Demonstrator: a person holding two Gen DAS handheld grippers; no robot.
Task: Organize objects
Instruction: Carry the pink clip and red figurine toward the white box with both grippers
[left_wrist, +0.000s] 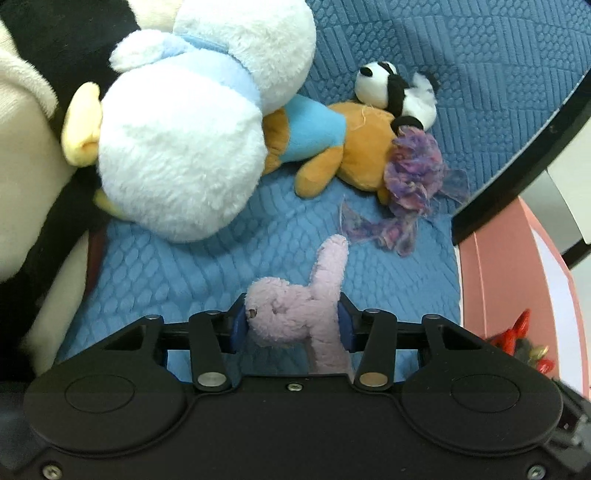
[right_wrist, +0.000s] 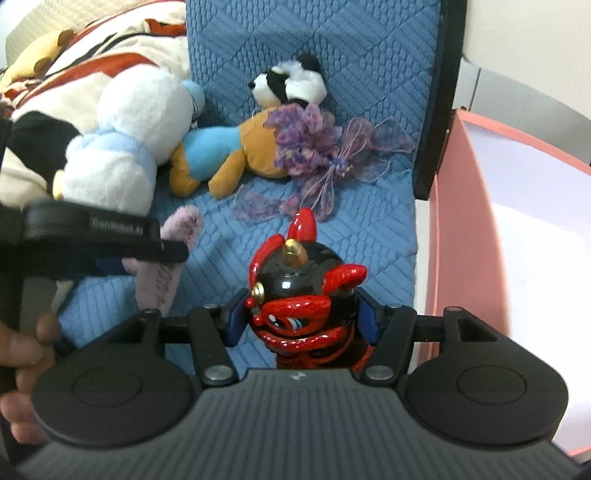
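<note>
Blue quilted bedding (left_wrist: 177, 280) carries several plush toys. Above it, the left gripper (left_wrist: 291, 325) pinches a pink plush rabbit (left_wrist: 291, 314) between its pads, and the right gripper (right_wrist: 301, 319) clamps a red-and-black figurine (right_wrist: 303, 295), beside a pink box (right_wrist: 461, 240).

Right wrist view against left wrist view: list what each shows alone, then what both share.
Right wrist only: the right gripper clamping the red and black figurine, the pink box's white inside, a hand. Left wrist only: the left gripper clamping the pink plush rabbit's head. Both: white plush, orange plush, panda, blue cushion.
</note>
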